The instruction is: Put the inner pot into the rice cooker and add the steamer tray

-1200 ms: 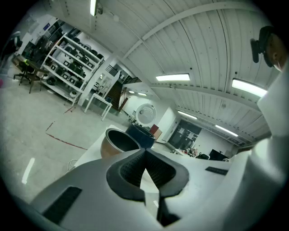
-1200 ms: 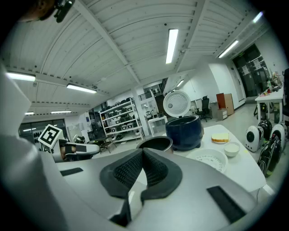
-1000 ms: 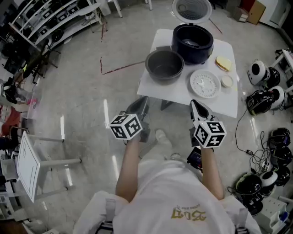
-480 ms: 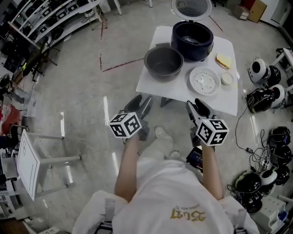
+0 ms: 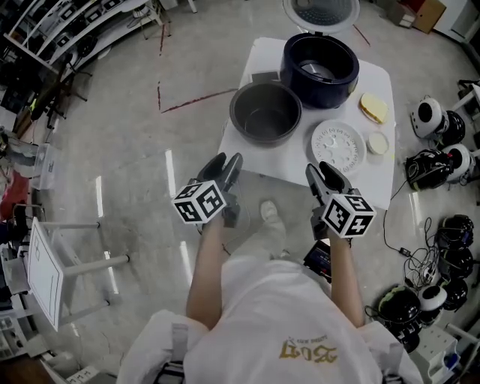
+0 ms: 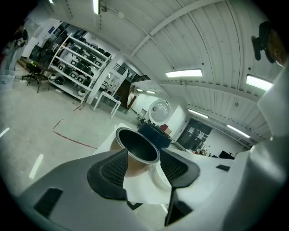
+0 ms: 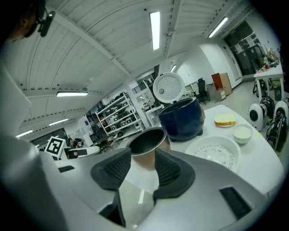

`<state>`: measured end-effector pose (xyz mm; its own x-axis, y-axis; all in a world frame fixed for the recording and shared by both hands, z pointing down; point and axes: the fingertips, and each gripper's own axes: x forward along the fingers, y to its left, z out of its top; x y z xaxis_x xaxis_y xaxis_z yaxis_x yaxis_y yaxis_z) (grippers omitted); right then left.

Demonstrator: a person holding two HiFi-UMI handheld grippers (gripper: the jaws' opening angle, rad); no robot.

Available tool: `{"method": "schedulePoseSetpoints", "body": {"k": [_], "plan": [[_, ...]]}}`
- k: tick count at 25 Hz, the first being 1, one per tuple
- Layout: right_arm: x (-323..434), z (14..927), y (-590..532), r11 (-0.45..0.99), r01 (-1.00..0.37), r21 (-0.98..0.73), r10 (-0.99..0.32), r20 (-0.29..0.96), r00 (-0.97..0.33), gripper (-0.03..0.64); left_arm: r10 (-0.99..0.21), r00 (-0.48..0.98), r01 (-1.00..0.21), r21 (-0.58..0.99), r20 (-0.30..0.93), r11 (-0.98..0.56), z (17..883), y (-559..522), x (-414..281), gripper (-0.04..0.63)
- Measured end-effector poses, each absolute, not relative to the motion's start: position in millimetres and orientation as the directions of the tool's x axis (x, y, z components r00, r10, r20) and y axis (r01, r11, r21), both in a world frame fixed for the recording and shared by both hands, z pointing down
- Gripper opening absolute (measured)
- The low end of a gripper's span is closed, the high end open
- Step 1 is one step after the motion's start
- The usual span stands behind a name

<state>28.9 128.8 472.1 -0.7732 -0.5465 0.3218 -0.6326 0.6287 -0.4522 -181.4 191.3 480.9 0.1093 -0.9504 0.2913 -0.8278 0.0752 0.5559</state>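
Note:
A dark metal inner pot stands on the white table, left of and in front of the dark blue rice cooker, whose lid is swung up. The white steamer tray lies at the table's front right. My left gripper hovers just short of the table's front edge, below the pot, jaws closing with nothing between them. My right gripper hangs before the tray, jaws also closing on nothing. The pot shows beyond the left gripper. Pot, cooker and tray show beyond the right gripper.
A yellow slab and a small white bowl sit on the table's right side. Round appliances and cables crowd the floor at right. Shelving stands at the far left, a white stand at the near left.
Both grippers have moved forward toward the table's front edge and a little down. Their jaws, together a second ago, now stand apart.

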Motion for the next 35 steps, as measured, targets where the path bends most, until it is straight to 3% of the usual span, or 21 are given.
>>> {"method": "schedulePoseSetpoints", "body": {"k": [12,28,30,35], "plan": [[-35.4,517.9,-13.4,0.556,-0.623,-0.550,-0.475,0.405,-0.781,0.173,-0.908,0.078,-0.818,0.546,0.412,0.178,534.3,63.3,-247.4,0.225],[-70.4,572.3,-42.0,0.514,-0.671,-0.534,-0.455,0.493,-0.741,0.161,-0.851,0.093,-0.831,0.511,0.516,0.219,580.9,35.2,-265.5,0.205],[-75.2,571.3,-41.4,0.530,-0.669,-0.521,-0.457,0.489,-0.743,0.136,-0.853,0.088,-0.838,0.501,0.514,0.216,580.3,32.9,-264.5,0.156],[-74.0,570.4,-37.9,0.525,-0.653,-0.546,-0.463,0.460,-0.757,0.111,-0.844,0.069,-0.854,0.469,0.532,0.225,579.6,34.5,-263.0,0.124]]}}
